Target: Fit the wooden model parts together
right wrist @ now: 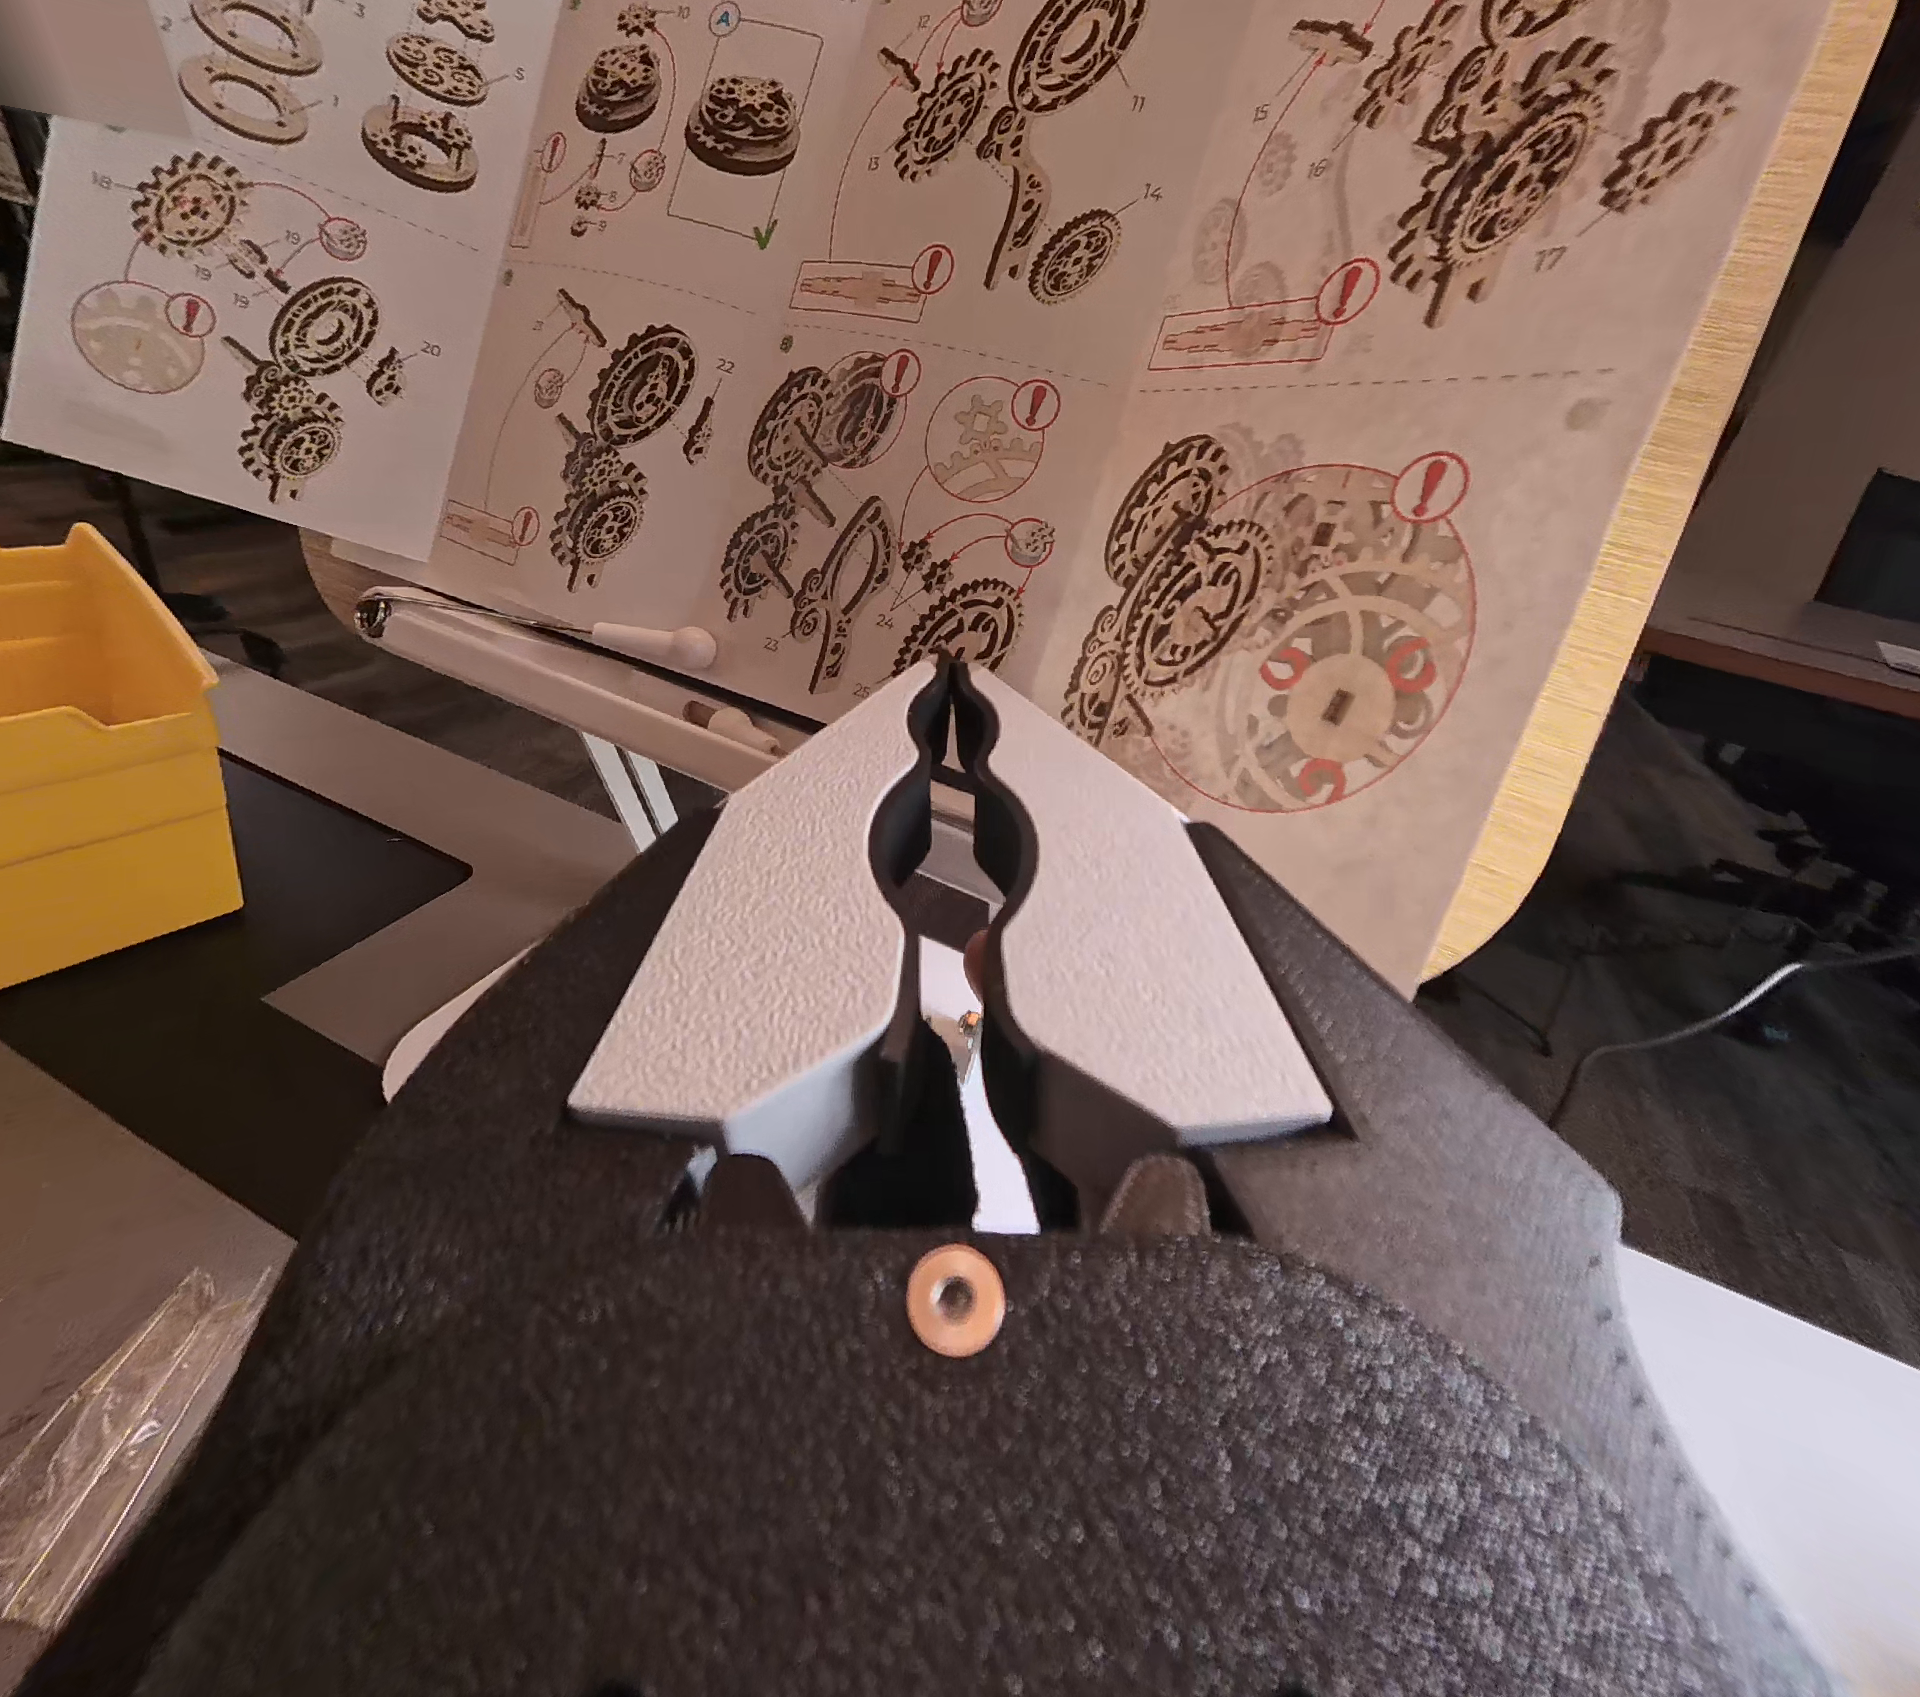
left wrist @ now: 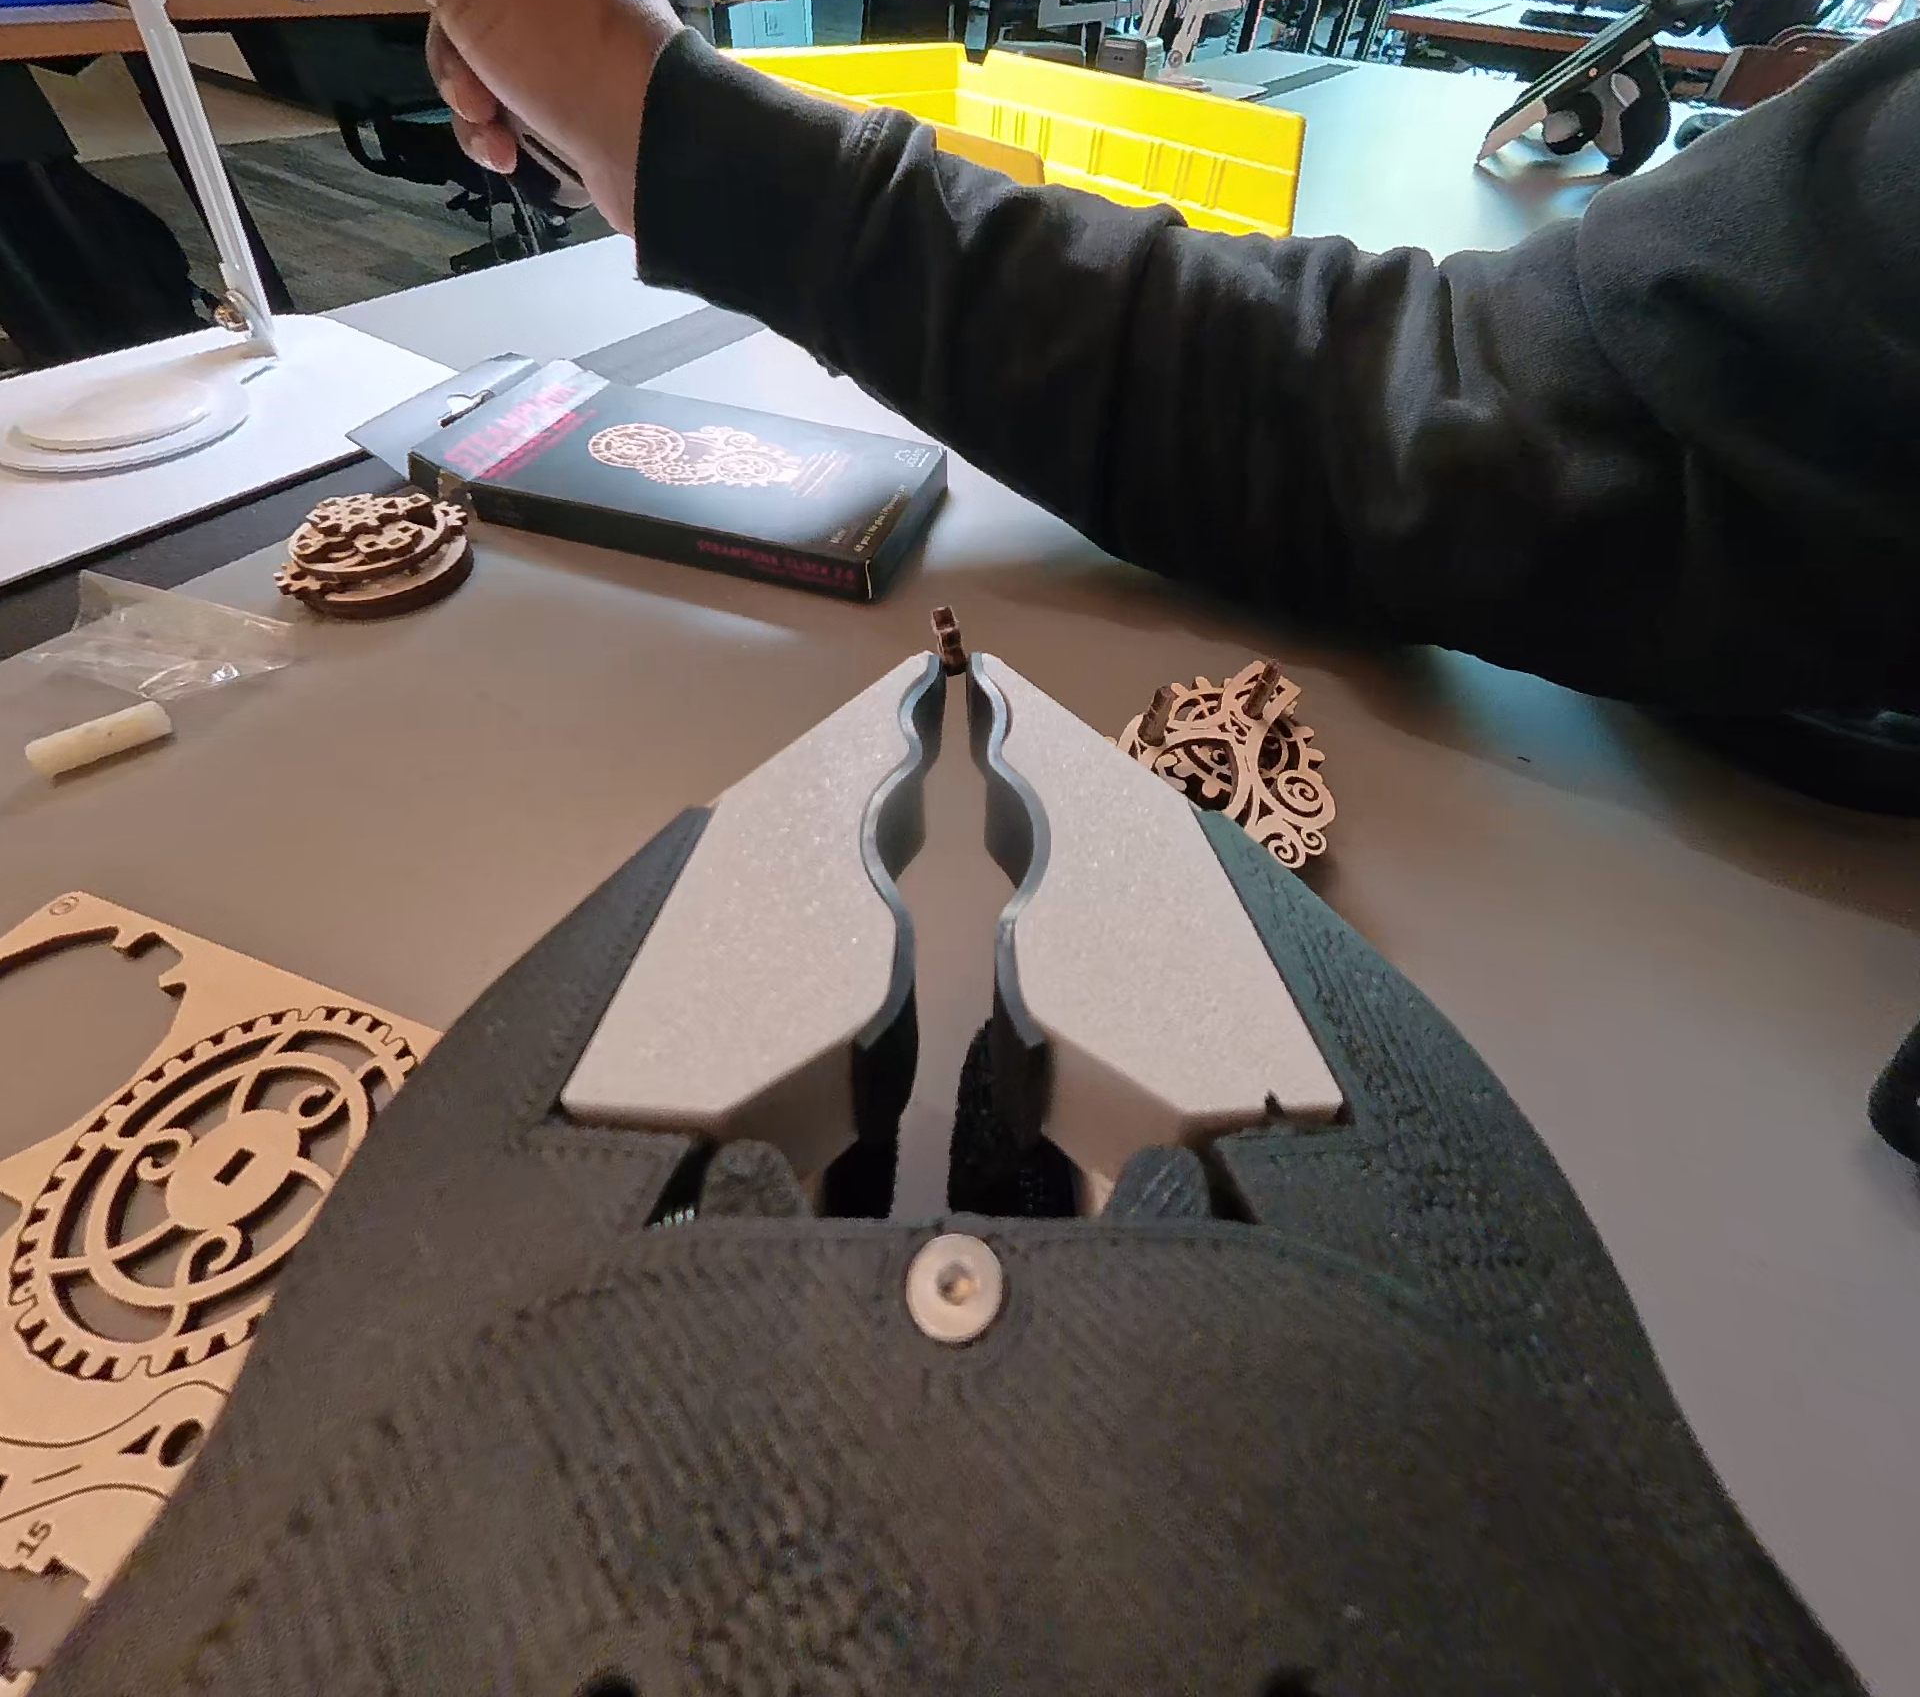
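The left gripper (left wrist: 957, 679), grey grainy fingers with wavy black inner edges in a ribbed black housing, is clenched on a small dark wooden peg (left wrist: 948, 635) at its tips above the smooth grey table (left wrist: 520, 764). The right gripper (right wrist: 948, 679) is raised, tips pressed together on nothing, facing a folded paper instruction sheet (right wrist: 1039, 245). On the table lie a filigree wooden gear assembly (left wrist: 1236, 759), a round stacked gear part (left wrist: 374, 551), a laser-cut plywood sheet (left wrist: 177, 1159) and a black box (left wrist: 675, 489); a yellow bin (left wrist: 1101, 130) stands beyond.

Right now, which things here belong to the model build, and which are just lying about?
Job:
- left tool pinching small wooden peg
- ornate gear piece
- round gear stack
- cut-out sheet
- instruction sheet

Lying about:
- black box
- plastic bag
- yellow bin
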Action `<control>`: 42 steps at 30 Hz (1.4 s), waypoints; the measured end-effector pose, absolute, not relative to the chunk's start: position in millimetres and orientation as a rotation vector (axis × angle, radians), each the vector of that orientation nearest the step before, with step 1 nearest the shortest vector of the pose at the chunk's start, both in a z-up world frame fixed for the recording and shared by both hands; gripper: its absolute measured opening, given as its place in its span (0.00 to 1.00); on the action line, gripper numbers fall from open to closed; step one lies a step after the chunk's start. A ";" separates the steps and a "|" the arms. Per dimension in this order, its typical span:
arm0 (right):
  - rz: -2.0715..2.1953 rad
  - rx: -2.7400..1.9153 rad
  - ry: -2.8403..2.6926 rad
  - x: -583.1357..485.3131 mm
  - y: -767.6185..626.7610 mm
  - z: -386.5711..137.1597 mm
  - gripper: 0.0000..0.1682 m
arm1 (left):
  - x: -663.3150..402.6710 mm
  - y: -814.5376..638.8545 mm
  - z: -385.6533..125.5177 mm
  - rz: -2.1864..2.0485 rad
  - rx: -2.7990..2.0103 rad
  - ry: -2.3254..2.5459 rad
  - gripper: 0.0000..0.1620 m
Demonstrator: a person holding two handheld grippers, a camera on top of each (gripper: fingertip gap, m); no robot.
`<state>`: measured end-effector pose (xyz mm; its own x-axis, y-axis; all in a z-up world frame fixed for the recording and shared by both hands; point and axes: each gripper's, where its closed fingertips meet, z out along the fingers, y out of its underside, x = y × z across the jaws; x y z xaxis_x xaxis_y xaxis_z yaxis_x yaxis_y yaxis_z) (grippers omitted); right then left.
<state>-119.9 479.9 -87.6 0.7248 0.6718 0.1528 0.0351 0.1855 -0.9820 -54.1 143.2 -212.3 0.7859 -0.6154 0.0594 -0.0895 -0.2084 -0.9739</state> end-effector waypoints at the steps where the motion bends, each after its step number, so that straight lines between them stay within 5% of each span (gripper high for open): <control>1: 0.502 -1.321 -0.651 -119.1 479.8 -86.8 0.00 | -54.3 143.1 -212.1 -0.527 -1.736 0.553 0.01; 42: 0.509 -1.395 -0.438 -60.7 514.8 -85.4 0.00 | -52.9 141.6 -211.8 -0.551 -1.739 0.555 0.01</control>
<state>-60.7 514.8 -85.4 0.8159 0.5781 -0.0067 -0.0794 0.1005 -0.9918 -52.9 141.6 -211.8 0.7762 -0.6260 0.0755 -0.0802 -0.2168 -0.9729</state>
